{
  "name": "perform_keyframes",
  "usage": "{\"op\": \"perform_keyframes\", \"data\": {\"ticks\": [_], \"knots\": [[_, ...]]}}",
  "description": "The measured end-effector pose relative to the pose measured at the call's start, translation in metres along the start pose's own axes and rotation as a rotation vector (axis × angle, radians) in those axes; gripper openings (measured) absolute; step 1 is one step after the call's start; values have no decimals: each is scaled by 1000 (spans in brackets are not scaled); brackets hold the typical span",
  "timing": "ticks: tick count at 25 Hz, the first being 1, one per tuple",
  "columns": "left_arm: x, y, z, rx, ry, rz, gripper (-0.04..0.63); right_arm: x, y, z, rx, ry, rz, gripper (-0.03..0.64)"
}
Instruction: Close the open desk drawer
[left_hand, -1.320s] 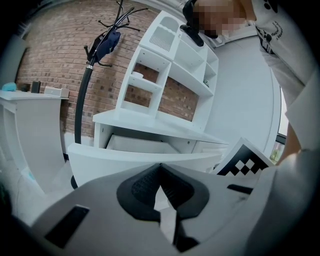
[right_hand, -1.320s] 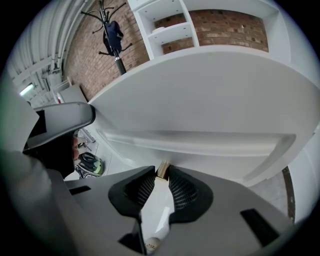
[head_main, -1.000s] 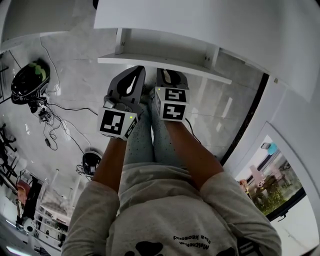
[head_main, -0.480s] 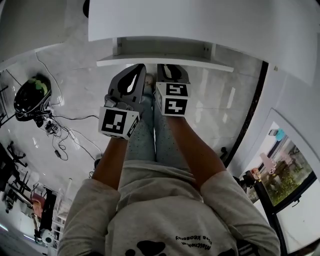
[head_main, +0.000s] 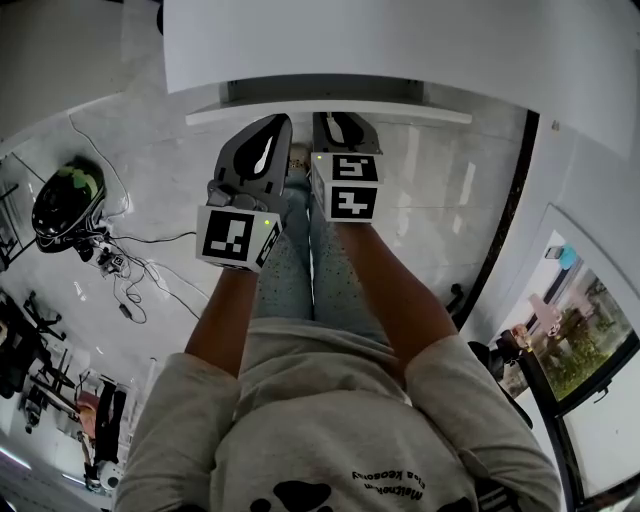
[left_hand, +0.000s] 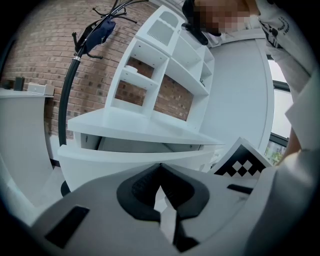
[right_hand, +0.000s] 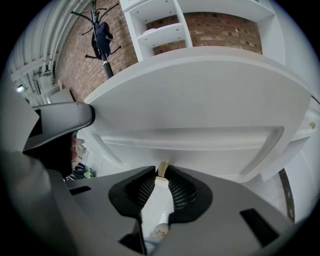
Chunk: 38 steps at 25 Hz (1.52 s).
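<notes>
The white drawer (head_main: 330, 110) shows as a thin strip sticking out from under the white desk top (head_main: 400, 50). My left gripper (head_main: 272, 130) and right gripper (head_main: 340, 125) are side by side, tips at the drawer's front edge; whether they touch it is unclear. In the left gripper view the drawer front (left_hand: 100, 162) lies just beyond my left gripper (left_hand: 160, 167), whose tips meet with nothing between them. In the right gripper view the drawer (right_hand: 200, 145) fills the middle. My right gripper (right_hand: 160, 170) has a narrow gap and holds nothing.
The person's legs (head_main: 300, 270) stand below the grippers. On the floor to the left are a black and green helmet (head_main: 60, 200) and loose cables (head_main: 120, 265). White shelves (left_hand: 160, 65) stand on the desk, with a coat stand (left_hand: 95, 35) by the brick wall.
The drawer has slid in under the desk top, so less of it shows. Both grippers have moved forward with it, staying side by side.
</notes>
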<state>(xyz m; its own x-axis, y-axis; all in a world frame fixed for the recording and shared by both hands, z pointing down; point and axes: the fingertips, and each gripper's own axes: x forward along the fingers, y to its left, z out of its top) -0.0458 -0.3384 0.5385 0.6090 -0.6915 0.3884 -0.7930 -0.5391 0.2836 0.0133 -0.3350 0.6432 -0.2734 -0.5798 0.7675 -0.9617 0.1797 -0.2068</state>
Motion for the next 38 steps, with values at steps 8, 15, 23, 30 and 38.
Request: {"op": "perform_keyframes", "data": {"ticks": [8,15,23,30,38], "knots": [[10,6,7,6,-7,7,18,6,-3,10,3,-10,-7,101],[15,14,13,6,-11,1,18,13,-2,20,4,-19,-16,100],[26,21,19,7,-11,-1,18,22,-5,32,10,-30,-17,100],[29,23,20,6,-12,1,18,24,-3,37,17,-32,-7,101],[27,20,23,10,-5,7,18,9,-6,44,-7,-66,-20,101]]}}
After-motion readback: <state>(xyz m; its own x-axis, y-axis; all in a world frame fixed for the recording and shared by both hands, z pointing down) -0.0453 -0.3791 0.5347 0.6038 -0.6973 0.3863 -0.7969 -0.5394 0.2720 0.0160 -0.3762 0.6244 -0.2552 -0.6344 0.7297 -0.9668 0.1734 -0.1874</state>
